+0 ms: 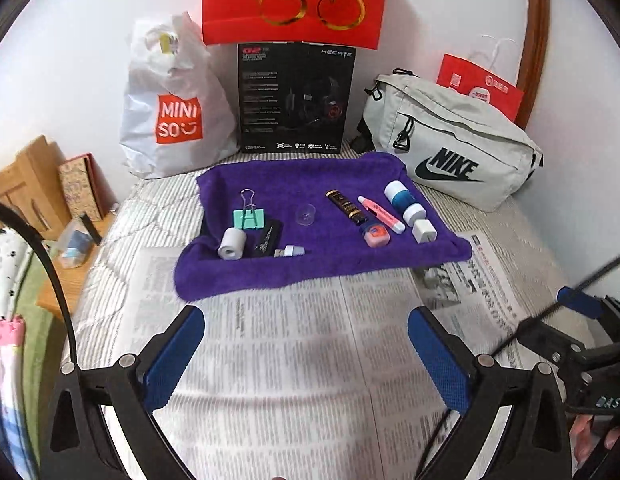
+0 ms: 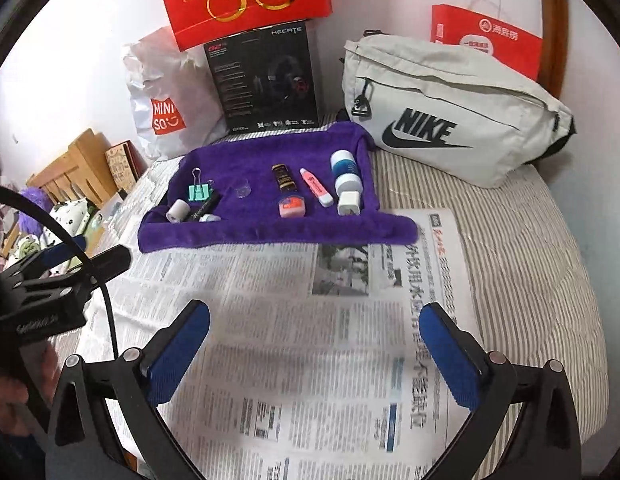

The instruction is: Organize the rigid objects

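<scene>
While both tools hang above the newspaper (image 1: 294, 360) spread on the bed, the left tool (image 1: 306, 344) and the right tool (image 2: 318, 344) stand with their blue pads wide apart and nothing between them. Farther back, a purple towel (image 1: 310, 268) lies over the top edge of the newspaper and carries the small rigid things in two groups. On its left side sit a green binder clip (image 1: 249, 216), a white tape roll (image 1: 231, 243), a black flat piece (image 1: 267, 239) and a small white adapter (image 1: 291, 251), close together. A clear little cup (image 1: 304, 215) stands alone near the middle. On the right lie a dark tube (image 1: 345, 207), a pink marker (image 1: 380, 214), a pink-orange case (image 1: 377, 237), a blue-and-white bottle (image 1: 404, 203) and a white plug (image 1: 424, 231). Behind the towel a white shopping bag (image 1: 174, 112), a black box (image 1: 296, 98) and a grey waist bag (image 1: 462, 148) rest by the wall.
</scene>
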Demonstrator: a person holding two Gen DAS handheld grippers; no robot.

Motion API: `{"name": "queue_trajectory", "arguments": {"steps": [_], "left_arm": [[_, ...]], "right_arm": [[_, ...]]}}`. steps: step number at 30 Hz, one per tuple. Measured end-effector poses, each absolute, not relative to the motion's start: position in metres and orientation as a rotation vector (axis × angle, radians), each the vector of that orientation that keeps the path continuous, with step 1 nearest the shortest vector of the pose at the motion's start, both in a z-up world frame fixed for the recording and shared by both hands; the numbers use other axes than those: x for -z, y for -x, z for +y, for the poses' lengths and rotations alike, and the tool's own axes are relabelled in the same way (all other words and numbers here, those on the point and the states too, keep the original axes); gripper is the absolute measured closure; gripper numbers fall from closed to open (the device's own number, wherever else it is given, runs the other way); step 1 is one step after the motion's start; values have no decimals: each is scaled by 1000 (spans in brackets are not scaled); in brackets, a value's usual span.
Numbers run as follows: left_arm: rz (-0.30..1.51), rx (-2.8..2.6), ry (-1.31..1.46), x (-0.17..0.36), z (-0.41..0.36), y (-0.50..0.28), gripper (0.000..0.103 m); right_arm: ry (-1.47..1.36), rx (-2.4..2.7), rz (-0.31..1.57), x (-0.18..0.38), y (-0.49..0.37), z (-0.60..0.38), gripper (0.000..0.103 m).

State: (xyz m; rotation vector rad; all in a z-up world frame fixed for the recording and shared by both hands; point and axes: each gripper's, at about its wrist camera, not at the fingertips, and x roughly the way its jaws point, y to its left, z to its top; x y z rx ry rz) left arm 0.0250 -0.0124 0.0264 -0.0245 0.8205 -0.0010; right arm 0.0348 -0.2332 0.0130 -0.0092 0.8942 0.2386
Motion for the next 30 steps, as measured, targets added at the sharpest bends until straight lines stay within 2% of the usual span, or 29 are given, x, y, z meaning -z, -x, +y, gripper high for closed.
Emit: {"name": "queue_trajectory", "arguments": {"steps": [11, 30], "left_arm": [[813, -35, 29, -27, -23, 17, 0], [832, -48, 58, -23, -13, 23, 0]], "right_arm": [[45, -203, 886, -15, -8, -240, 0], [21, -186, 912, -8, -6, -249, 0]]}}
